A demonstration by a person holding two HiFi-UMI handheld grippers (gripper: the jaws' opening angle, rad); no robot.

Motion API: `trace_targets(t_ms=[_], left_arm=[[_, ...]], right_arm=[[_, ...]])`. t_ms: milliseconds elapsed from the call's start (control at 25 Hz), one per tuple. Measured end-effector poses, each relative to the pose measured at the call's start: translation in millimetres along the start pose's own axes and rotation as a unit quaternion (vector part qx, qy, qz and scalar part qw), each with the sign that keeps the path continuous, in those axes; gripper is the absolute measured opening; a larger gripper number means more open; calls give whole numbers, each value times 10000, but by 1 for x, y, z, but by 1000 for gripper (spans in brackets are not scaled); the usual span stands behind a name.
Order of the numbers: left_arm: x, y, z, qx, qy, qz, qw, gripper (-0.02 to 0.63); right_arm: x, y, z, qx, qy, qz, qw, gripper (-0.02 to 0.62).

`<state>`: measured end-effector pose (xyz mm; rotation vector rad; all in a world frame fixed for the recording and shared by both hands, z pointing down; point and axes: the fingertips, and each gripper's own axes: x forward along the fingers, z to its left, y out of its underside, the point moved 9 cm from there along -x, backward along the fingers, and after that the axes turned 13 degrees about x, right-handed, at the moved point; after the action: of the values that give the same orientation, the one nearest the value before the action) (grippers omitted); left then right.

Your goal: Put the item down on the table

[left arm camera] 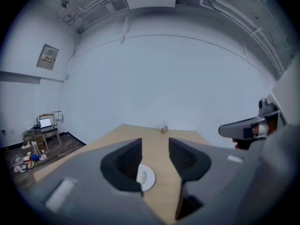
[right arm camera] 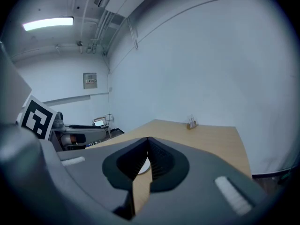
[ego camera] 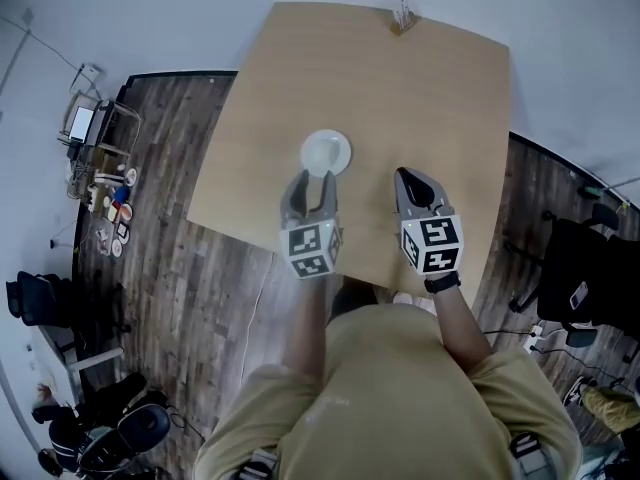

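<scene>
Left tongs open, empty, just beside the plate on the tabletop; right tongs closed, empty. Careless withdrawal could nudge the plate.

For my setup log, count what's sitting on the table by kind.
Plate: 1
Small holder: 1
Total: 2
</scene>
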<state>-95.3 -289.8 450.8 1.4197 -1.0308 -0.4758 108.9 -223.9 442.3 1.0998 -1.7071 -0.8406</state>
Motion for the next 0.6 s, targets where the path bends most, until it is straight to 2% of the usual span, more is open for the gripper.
trace_targets(t_ms=[200,320,440,600], left_arm=[[-49,-22,-18,80,-159,-309,9994,131],[-75,-27,-35,101,-266,-452,9986,112],[-102,-31,-50,114,-426,-661,9968,51],[-139,-35,-66,147,-512,-827,9951,21]], right_arm=[[-44,-13,14,-142,-209,-378,9990,6],[-69,-11,16,-229,-304,-489,9981,6],[-91,-9,20,-297,-375,-632,9969,6],[-121,-6,31,-439,-443,-837,9945,6]])
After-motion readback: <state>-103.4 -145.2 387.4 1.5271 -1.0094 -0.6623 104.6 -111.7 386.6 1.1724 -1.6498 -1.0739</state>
